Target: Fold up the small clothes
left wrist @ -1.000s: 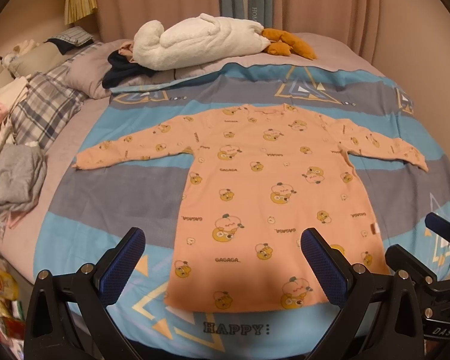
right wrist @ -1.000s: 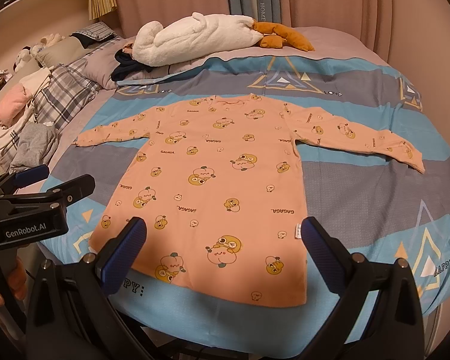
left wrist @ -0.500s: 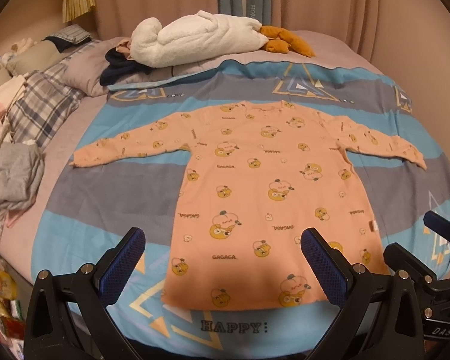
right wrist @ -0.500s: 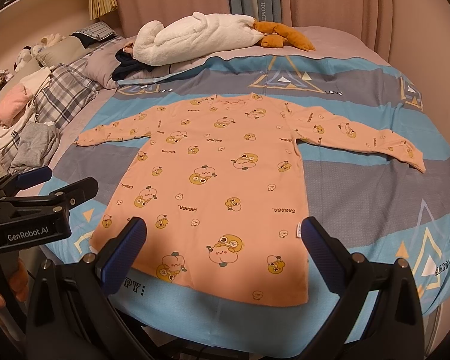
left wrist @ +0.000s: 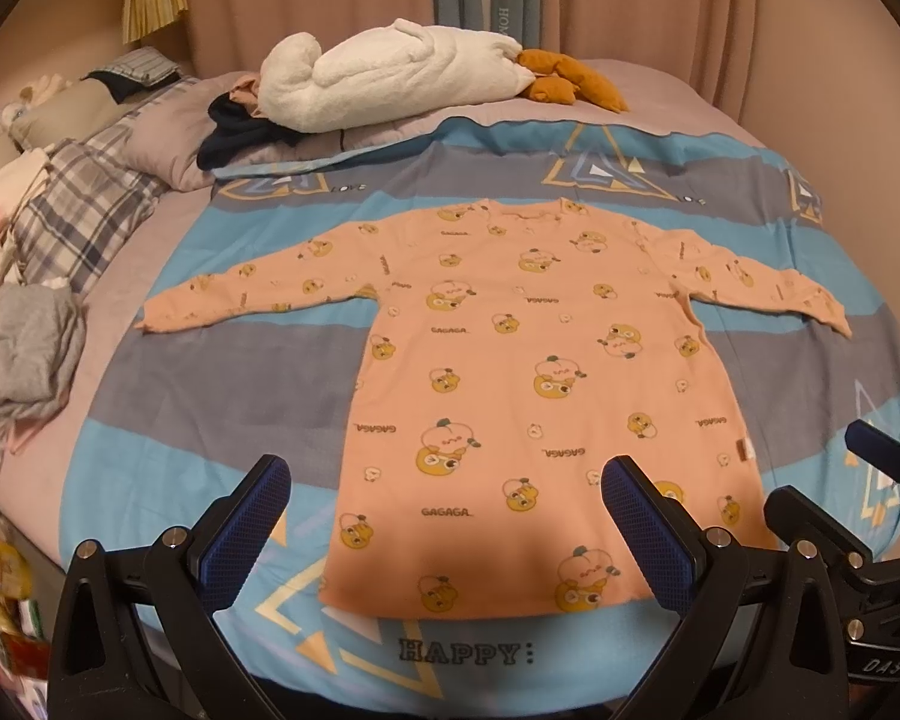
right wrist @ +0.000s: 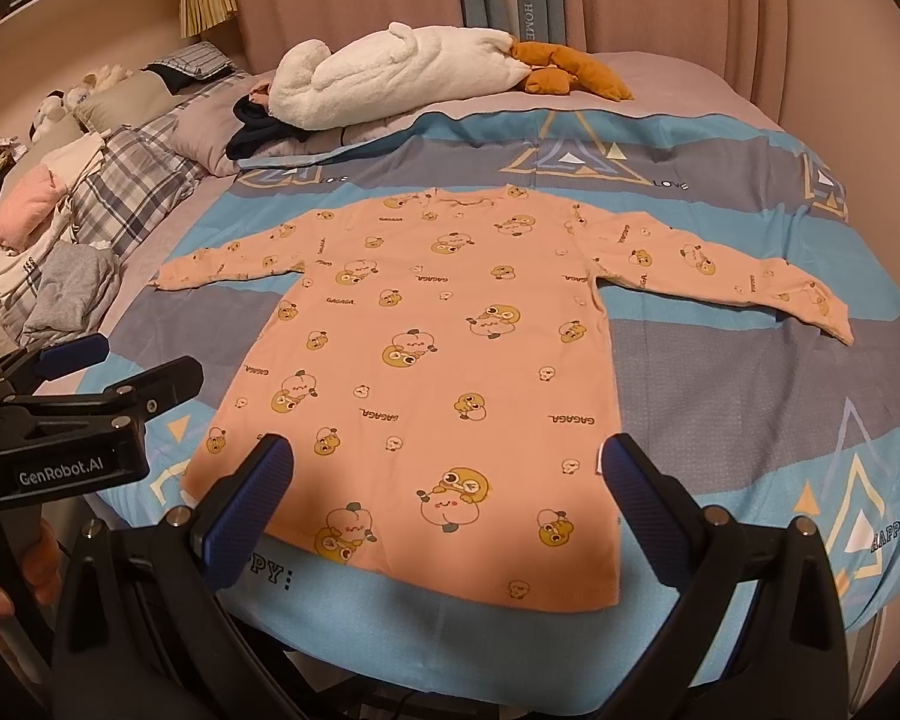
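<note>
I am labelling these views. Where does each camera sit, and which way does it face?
Left wrist: on the left gripper, facing the far headboard over the peach shirt; both open fingers show.
Right wrist: on the right gripper, facing likewise; its fingers, the left gripper and a hand show.
Shared: shirt, blue quilt, white plush.

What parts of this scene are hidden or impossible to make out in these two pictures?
- Shirt: its underside, against the bedspread, shows in neither view.
- Right gripper: in the left wrist view the picture's right edge cuts it off.
- Dark garment: partly under the white plush, so its kind is unclear.
- Side label on the shirt: too small to read.
- Bed's near edge: hidden behind the left gripper in its own view.
</note>
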